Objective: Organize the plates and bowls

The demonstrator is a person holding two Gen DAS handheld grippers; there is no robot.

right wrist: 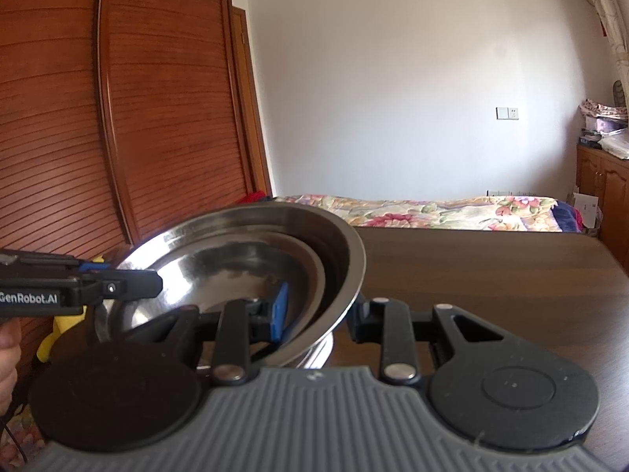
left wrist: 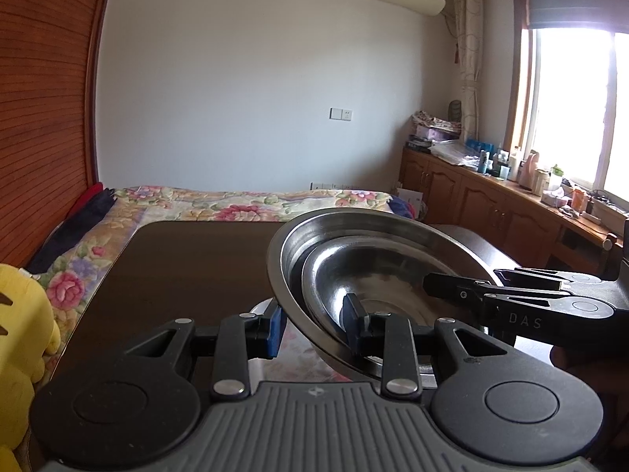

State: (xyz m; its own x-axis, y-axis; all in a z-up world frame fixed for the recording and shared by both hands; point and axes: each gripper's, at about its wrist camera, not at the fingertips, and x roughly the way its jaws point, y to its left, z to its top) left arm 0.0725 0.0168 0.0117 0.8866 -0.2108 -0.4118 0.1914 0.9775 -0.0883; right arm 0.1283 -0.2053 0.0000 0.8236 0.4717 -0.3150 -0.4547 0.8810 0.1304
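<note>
Broad, dark wood-grain table [left wrist: 177, 267], smooth and matt, running back to a bed [left wrist: 220, 200] under a flowered quilt. Above the table, held clear of its surface and tilted: a large round bowl [left wrist: 310, 232] of polished steel, wide-rimmed, with a smaller steel bowl [left wrist: 377, 267] nested inside, its base dulled by a pale haze. Under both, only partly seen, another steel vessel [right wrist: 318, 350] resting on the table.

Left gripper [left wrist: 314, 324]: black linkages, blue pads, jaws narrowed onto the large bowl's near rim, one pad outside, one inside. Right gripper [right wrist: 318, 314]: same build, jaws closed across the rim on the opposite side.

Seen only by the left wrist camera: window, low wooden cabinets cluttered with bottles, a yellow plush toy [left wrist: 19, 338] at the table's left edge. Seen only by the right wrist camera: tall slatted wooden wardrobe doors [right wrist: 118, 118], part of a hand [right wrist: 8, 362] behind the left gripper.
</note>
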